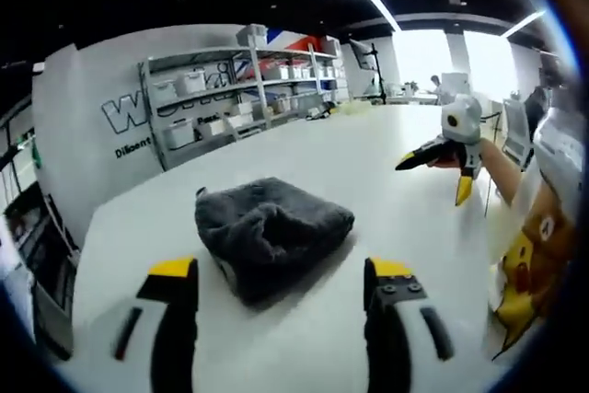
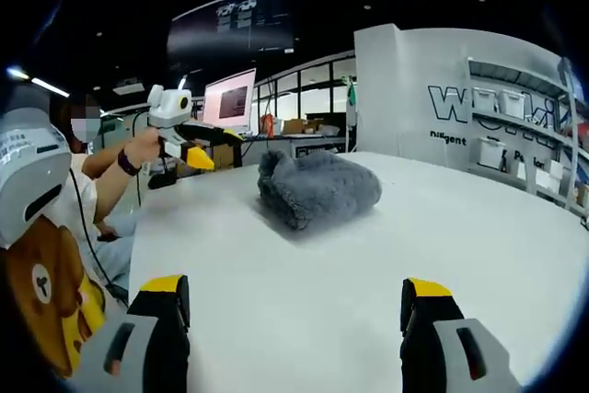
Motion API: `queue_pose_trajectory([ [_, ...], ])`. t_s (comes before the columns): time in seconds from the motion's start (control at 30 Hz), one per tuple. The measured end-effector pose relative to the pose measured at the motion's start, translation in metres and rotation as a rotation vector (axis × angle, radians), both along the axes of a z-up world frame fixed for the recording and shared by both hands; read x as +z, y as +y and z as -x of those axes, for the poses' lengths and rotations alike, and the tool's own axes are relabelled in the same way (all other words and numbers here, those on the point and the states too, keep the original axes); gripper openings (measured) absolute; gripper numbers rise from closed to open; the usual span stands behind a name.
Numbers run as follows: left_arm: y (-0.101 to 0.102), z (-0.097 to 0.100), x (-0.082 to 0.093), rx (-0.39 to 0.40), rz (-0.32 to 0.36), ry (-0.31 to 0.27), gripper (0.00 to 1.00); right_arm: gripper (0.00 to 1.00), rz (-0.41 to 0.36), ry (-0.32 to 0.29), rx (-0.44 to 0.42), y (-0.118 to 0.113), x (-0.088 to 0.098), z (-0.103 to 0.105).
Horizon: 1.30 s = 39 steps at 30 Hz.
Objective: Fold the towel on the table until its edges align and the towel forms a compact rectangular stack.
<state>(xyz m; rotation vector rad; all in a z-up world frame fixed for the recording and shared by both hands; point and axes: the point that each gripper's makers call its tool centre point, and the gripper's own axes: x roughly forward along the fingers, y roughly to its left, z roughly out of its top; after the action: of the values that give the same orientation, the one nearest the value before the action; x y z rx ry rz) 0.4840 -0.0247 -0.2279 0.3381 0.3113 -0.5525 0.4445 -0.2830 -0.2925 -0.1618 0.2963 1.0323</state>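
Towel: grey towel folded into a bunched stack, mid-table, just ahead of the left gripper.
Table: white table bare on every side of the stack — wide room to move.
Left gripper: fingers spread, holding nothing.
Right gripper: fingers parted, empty; towel well ahead.
Left gripper view: storage shelving behind.
Right gripper view: monitor behind; towel's far edges hidden.

A dark grey towel of thick, fuzzy plush cloth lies on a smooth, matt white table. The left gripper and right gripper have matt black plastic jaws with yellow tips. Metal shelving stands far behind.
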Motion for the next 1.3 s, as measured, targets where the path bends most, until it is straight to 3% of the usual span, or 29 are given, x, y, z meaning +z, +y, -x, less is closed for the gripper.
queue_pose_trajectory([
  [0.17,-0.009,-0.024,0.006,-0.007,-0.012,-0.022,0.59,1.0,0.001,0.009,0.009,0.0,-0.003,0.003],
  [0.23,-0.007,-0.04,0.002,0.008,-0.093,-0.039,0.53,1.0,0.005,0.01,0.013,0.0,-0.005,0.004],
  [0.3,-0.009,-0.048,-0.001,0.002,-0.132,-0.05,0.44,1.0,0.008,0.01,0.016,-0.001,-0.006,0.006],
  [0.37,-0.015,-0.053,-0.003,-0.014,-0.139,-0.049,0.32,1.0,0.011,0.01,0.018,-0.001,-0.006,0.006],
  [0.5,-0.031,-0.054,-0.009,-0.066,-0.133,-0.029,0.21,1.0,0.011,0.013,0.026,-0.001,-0.008,0.007],
  [0.63,-0.025,-0.056,-0.013,-0.045,-0.188,-0.026,0.12,1.0,0.01,0.016,0.034,0.0,-0.01,0.008],
  [0.93,-0.004,-0.047,-0.015,-0.023,-0.192,0.002,0.09,1.0,0.013,0.019,0.055,0.003,-0.012,0.01],
  [1.3,0.015,-0.043,-0.054,-0.002,-0.237,0.1,0.09,1.0,0.008,0.025,0.075,0.006,-0.011,0.013],
])
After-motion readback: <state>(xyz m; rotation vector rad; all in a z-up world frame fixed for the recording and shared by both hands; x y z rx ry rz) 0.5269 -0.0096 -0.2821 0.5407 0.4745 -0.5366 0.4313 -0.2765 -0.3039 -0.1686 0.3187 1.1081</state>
